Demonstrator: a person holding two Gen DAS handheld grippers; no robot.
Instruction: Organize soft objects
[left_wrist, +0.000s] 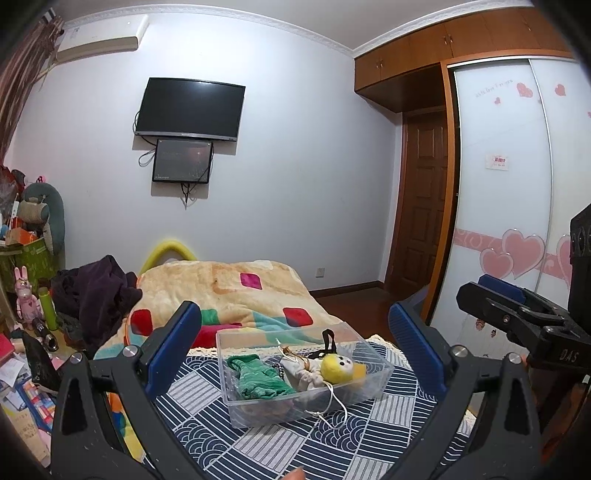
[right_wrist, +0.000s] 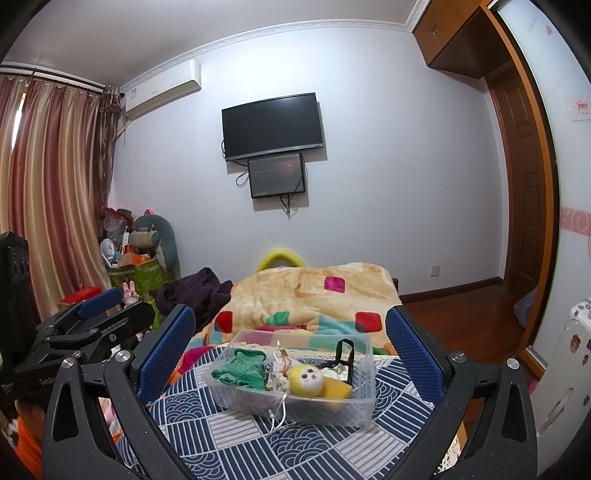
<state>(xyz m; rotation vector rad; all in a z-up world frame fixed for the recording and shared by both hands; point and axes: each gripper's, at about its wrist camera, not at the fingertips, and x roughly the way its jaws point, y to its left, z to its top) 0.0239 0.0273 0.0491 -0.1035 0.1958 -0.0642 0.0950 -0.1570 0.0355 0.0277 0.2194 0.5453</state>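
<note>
A clear plastic box (left_wrist: 384, 363) (right_wrist: 364, 400) sits on the blue and white patterned cloth on the bed. Inside it lie a green knitted piece (left_wrist: 258, 380) (right_wrist: 240, 367), a yellow-headed soft doll (left_wrist: 336, 367) (right_wrist: 306, 380), a black strap and a white cord that trails over the front wall. My left gripper (left_wrist: 291, 354) is open and empty, held back from the box. My right gripper (right_wrist: 291, 354) is open and empty too, likewise short of the box. The right gripper shows at the right edge of the left wrist view (left_wrist: 517, 310), the left gripper at the left of the right wrist view (right_wrist: 96, 317).
A patchwork blanket (left_wrist: 229, 291) (right_wrist: 314, 295) and dark clothes (left_wrist: 99, 291) (right_wrist: 195, 291) lie behind the box. Cluttered toys and boxes (left_wrist: 29, 258) (right_wrist: 136, 254) stand to the left. A wardrobe (left_wrist: 509, 184) and a wooden door (left_wrist: 421, 206) are on the right.
</note>
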